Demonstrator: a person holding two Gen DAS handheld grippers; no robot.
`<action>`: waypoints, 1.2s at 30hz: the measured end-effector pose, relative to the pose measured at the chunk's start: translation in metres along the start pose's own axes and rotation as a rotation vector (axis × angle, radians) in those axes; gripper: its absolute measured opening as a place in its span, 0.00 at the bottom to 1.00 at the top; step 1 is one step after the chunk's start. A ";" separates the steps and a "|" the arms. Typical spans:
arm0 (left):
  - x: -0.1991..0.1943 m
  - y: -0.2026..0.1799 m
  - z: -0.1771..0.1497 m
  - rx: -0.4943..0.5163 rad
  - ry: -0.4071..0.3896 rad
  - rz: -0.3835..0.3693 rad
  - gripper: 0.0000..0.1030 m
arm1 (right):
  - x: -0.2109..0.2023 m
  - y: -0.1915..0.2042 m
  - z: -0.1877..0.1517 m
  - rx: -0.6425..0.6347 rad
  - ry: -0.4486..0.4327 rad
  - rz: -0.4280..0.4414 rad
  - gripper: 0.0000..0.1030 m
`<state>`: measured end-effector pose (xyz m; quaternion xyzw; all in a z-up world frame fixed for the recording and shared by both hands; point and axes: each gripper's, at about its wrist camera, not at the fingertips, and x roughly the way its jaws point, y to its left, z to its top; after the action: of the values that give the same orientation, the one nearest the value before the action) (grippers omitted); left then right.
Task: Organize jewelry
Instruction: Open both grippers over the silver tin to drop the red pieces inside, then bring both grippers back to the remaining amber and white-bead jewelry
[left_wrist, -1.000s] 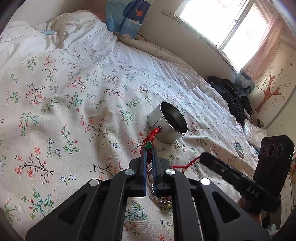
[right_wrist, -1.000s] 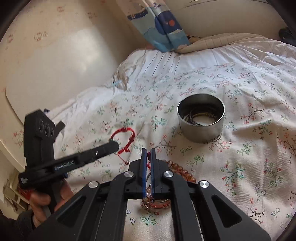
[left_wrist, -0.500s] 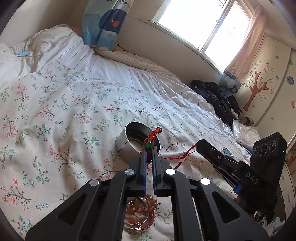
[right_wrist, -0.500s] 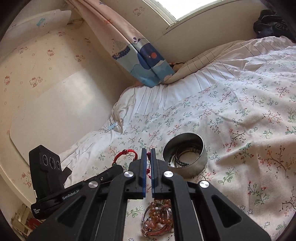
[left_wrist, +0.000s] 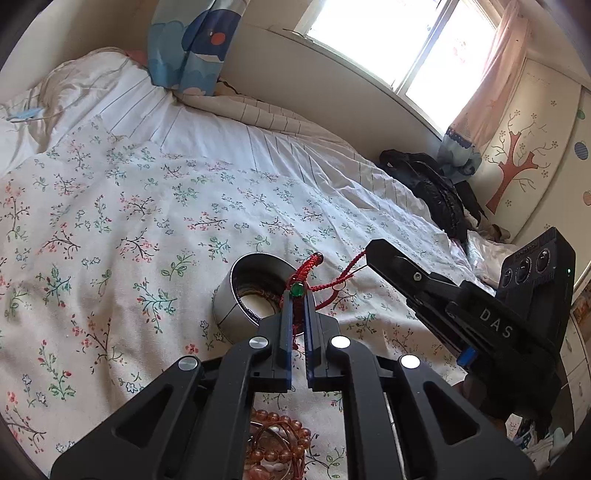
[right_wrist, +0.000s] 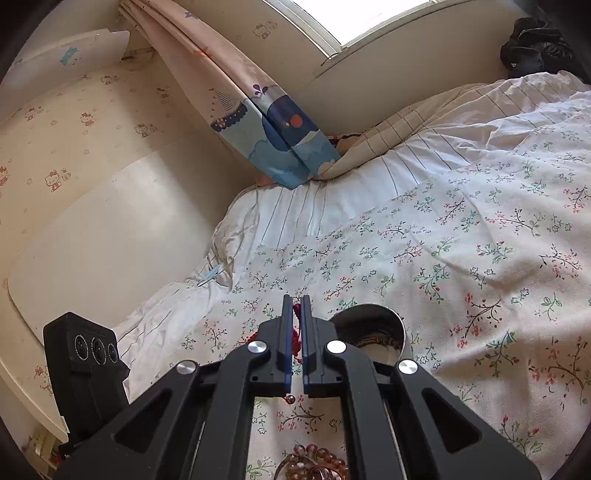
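Note:
A red braided cord bracelet (left_wrist: 308, 275) with a green bead is pinched at both ends. My left gripper (left_wrist: 297, 295) is shut on it near the bead. My right gripper (right_wrist: 294, 301) is shut on its other end (right_wrist: 295, 341); it also shows in the left wrist view (left_wrist: 373, 254). The cord is stretched above the floral bedspread (left_wrist: 129, 221). A round metal tin (left_wrist: 251, 295) stands open just below and behind the cord, with bangles inside. It also shows in the right wrist view (right_wrist: 373, 328). An amber bead bracelet with wire rings (left_wrist: 277, 446) lies on the bed under the grippers.
A whale-print curtain (right_wrist: 273, 125) hangs at the head of the bed. A black bag (left_wrist: 436, 192) lies at the far right by the window. A beige striped blanket (left_wrist: 266, 110) is bunched along the wall. The left gripper's camera body (right_wrist: 88, 365) is at lower left.
Both grippers have lifted higher with the red bracelet held between them and moved over the tin. The bead bracelet stays on the bed and now sits lower in both views.

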<state>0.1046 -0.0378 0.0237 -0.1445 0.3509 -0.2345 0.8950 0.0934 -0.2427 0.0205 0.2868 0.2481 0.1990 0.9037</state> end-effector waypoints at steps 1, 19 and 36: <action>0.001 0.001 0.001 0.000 0.001 0.001 0.05 | 0.001 -0.001 0.001 0.000 -0.002 -0.003 0.04; 0.039 0.019 0.005 -0.046 0.049 0.089 0.32 | 0.040 -0.030 -0.001 0.072 0.060 -0.089 0.53; 0.022 0.029 -0.001 -0.040 0.018 0.182 0.60 | 0.025 -0.041 -0.002 0.099 0.040 -0.165 0.54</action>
<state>0.1277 -0.0247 -0.0019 -0.1278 0.3752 -0.1466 0.9063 0.1215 -0.2607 -0.0144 0.3054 0.2985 0.1172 0.8966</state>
